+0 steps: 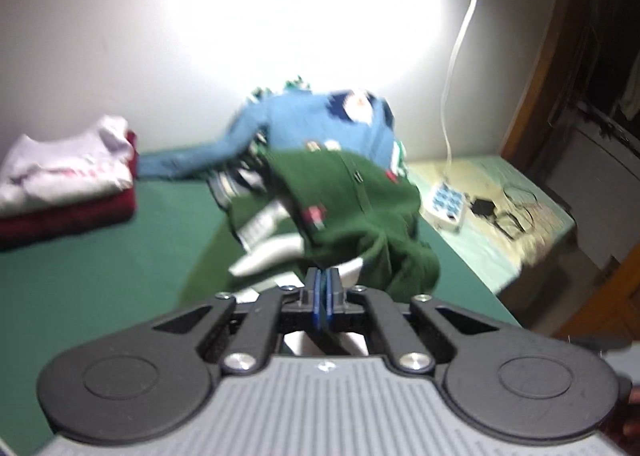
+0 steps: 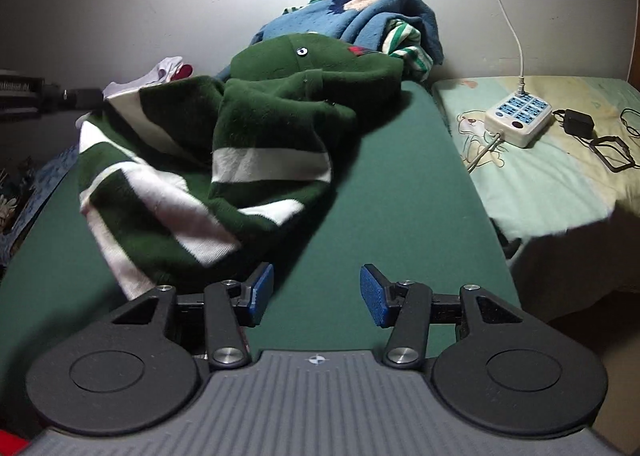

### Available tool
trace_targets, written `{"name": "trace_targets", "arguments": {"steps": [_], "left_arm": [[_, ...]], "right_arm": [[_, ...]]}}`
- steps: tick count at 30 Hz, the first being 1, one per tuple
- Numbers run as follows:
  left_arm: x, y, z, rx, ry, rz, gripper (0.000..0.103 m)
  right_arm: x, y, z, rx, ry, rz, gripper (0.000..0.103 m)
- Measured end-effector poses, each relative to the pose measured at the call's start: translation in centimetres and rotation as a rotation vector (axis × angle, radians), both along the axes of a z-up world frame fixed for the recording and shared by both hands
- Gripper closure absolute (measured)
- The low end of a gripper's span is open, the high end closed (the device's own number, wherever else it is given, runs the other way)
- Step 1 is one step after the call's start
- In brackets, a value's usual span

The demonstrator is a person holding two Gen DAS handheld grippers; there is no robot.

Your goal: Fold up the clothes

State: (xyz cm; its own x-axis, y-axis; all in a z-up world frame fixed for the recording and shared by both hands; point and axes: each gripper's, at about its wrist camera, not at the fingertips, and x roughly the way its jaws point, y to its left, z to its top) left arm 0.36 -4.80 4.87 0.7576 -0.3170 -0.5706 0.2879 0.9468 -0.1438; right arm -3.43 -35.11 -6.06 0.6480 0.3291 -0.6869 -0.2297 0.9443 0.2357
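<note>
- The green-and-white striped sweater (image 2: 224,160) lies crumpled on the green tabletop (image 2: 392,192), its bulk heaped left of centre in the right wrist view, one striped fold running down toward the near edge.
- In the left wrist view the same sweater (image 1: 352,200) hangs bunched just ahead of the left gripper (image 1: 325,288); its fingers (image 1: 318,292) are clenched together, pads touching. White and green cloth sits right at their tips, but the blur hides whether any fabric is pinched between them.
- The right gripper (image 2: 316,292) hovers over bare tabletop with its fingers (image 2: 262,290) released and spread apart, nothing between them. The sweater's striped hem lies just beside the left finger, apart from the right one.
- Behind the green sweater a blue sweater (image 2: 344,22) with a patterned front is piled against the wall, a green-striped garment (image 2: 408,44) tucked at its side.
- At the far left of the tabletop stands a stack of folded clothes (image 1: 64,184), white pieces on top of a dark red one.
- To the right, on a bed (image 2: 540,176) with a pale printed sheet, lie a white power strip (image 2: 520,120) with its cord running up the wall, and a black charger (image 2: 576,122).
</note>
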Motion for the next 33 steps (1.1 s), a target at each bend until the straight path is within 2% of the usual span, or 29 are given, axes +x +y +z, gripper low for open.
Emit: {"name": "trace_targets", "arguments": {"steps": [4, 8, 9, 10, 11, 12, 13, 14, 15, 16, 17, 19, 21, 24, 25, 26, 29, 33], "left_arm": [[-0.3, 2.2, 0.1, -0.006, 0.024, 0.052, 0.103], [-0.9, 2.2, -3.1, -0.004, 0.135, 0.026, 0.101], [-1.2, 1.7, -4.0, -0.007, 0.156, 0.007, 0.086], [-1.5, 0.8, -4.8, 0.009, 0.158, -0.006, 0.058], [-1.8, -0.1, -5.5, 0.027, 0.157, -0.018, 0.046], [-2.1, -1.2, -6.1, 0.050, 0.140, -0.038, 0.025], [-2.3, -2.3, -6.6, 0.082, 0.120, -0.055, 0.010], [-2.1, -3.7, -7.3, 0.130, 0.097, -0.070, 0.007], [-2.0, -5.1, -7.9, 0.180, 0.075, -0.085, 0.011], [-1.3, -6.0, -8.8, 0.203, 0.089, -0.101, 0.027], [-0.4, -6.9, -9.6, 0.222, 0.108, -0.118, 0.036], [1.6, -7.6, -11.3, 0.197, 0.196, -0.145, 0.076], [2.6, -7.6, -12.6, 0.182, 0.229, -0.135, 0.079], [2.5, -8.1, -13.0, 0.199, 0.211, -0.127, 0.082], [2.5, -8.3, -12.9, 0.206, 0.211, -0.122, 0.095], [2.6, -8.5, -12.8, 0.212, 0.212, -0.116, 0.103], [2.6, -7.4, -10.4, 0.133, 0.175, -0.057, 0.103], [1.7, -3.0, -5.0, 0.035, 0.068, 0.071, 0.103]], "right_arm": [[-0.6, 2.3, -0.3, -0.003, -0.012, 0.080, 0.043], [-0.7, 4.4, -0.5, -0.060, -0.044, 0.142, 0.038], [-0.7, 4.8, -0.5, -0.076, -0.051, 0.152, 0.037], [-0.6, 5.2, -0.6, -0.092, -0.059, 0.162, 0.037], [-0.6, 5.6, -0.7, -0.108, -0.066, 0.172, 0.037], [-0.6, 5.9, -0.7, -0.125, -0.073, 0.182, 0.036], [-0.6, 6.2, -0.8, -0.139, -0.078, 0.190, 0.036], [-0.6, 6.3, -0.8, -0.140, -0.074, 0.188, 0.036], [-0.6, 6.3, -0.9, -0.141, -0.069, 0.185, 0.036], [-0.6, 6.3, -1.0, -0.135, -0.064, 0.180, 0.036], [-0.6, 6.3, -1.0, -0.130, -0.060, 0.176, 0.036], [-0.8, 6.0, -0.9, -0.129, -0.059, 0.161, 0.036], [-1.1, 5.5, -0.7, -0.127, -0.064, 0.139, 0.036], [-1.5, 4.1, -0.5, -0.110, -0.065, 0.088, 0.036], [-1.6, 3.6, -0.5, -0.102, -0.062, 0.068, 0.036], [-1.7, 3.2, -0.5, -0.092, -0.056, 0.048, 0.036], [-1.7, 2.0, -0.6, -0.061, -0.044, -0.002, 0.036], [-1.6, 1.1, 0.0, -0.019, -0.058, -0.045, 0.036]]}}
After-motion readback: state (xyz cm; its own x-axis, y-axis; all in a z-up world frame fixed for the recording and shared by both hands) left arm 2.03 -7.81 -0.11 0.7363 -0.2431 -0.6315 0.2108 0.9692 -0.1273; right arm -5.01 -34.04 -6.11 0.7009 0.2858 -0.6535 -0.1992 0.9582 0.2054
